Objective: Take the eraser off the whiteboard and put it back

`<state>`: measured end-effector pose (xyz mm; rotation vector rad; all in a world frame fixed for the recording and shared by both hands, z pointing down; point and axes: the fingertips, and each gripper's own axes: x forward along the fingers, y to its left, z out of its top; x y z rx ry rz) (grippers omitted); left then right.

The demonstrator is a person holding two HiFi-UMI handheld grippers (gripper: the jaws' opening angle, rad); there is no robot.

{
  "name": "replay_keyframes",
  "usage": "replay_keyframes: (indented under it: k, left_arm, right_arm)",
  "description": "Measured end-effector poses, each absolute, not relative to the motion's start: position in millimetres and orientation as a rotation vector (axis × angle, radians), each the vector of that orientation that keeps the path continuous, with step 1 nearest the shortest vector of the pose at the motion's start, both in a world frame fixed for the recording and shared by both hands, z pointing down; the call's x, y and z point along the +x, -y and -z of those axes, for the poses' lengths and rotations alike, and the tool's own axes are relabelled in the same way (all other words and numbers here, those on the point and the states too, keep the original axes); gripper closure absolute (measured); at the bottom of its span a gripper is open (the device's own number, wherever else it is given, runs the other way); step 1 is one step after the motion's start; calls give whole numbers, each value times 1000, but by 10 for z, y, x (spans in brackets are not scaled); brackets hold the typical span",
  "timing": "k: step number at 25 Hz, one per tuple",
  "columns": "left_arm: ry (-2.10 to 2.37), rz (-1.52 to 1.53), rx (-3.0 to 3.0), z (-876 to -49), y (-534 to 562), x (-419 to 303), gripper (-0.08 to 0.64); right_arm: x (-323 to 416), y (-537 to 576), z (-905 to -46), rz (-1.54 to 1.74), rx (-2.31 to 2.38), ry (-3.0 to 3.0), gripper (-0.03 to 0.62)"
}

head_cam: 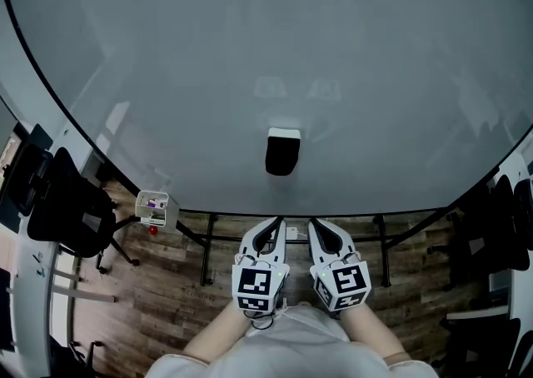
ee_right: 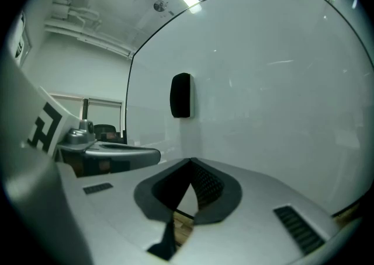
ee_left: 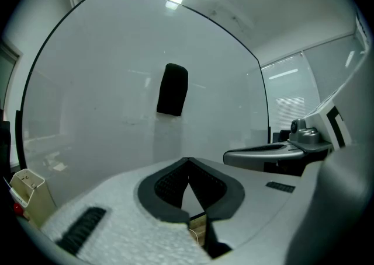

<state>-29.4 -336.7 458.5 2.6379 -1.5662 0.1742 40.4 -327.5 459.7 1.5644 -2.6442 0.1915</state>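
Note:
A black eraser [head_cam: 283, 151] with a white top sticks upright on the big whiteboard [head_cam: 250, 52], a short way ahead of both grippers. My left gripper [head_cam: 276, 223] is shut with nothing between its jaws and points at the board below the eraser. Beside it my right gripper [head_cam: 316, 224] is also shut and empty. In the left gripper view the eraser [ee_left: 173, 90] hangs above the closed tips [ee_left: 187, 160], with the right gripper [ee_left: 274, 154] alongside. In the right gripper view the eraser [ee_right: 180, 96] stands above the closed tips [ee_right: 190, 162], apart from them.
A small white holder [head_cam: 156, 208] hangs at the board's lower left edge and shows as a holder [ee_left: 26, 191] in the left gripper view. Black office chairs [head_cam: 67, 206] stand at the left and more chairs [head_cam: 500, 235] at the right. Board stand legs [head_cam: 208, 243] rest on the wood floor.

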Motion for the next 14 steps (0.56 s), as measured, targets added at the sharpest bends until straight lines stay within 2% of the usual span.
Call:
replay_keyframes:
  k: [14]
  left_arm:
    - [1594, -172, 2597, -4567, 3460, -375, 543]
  right_arm:
    - [393, 3325, -4620, -182, 1537, 2632, 566]
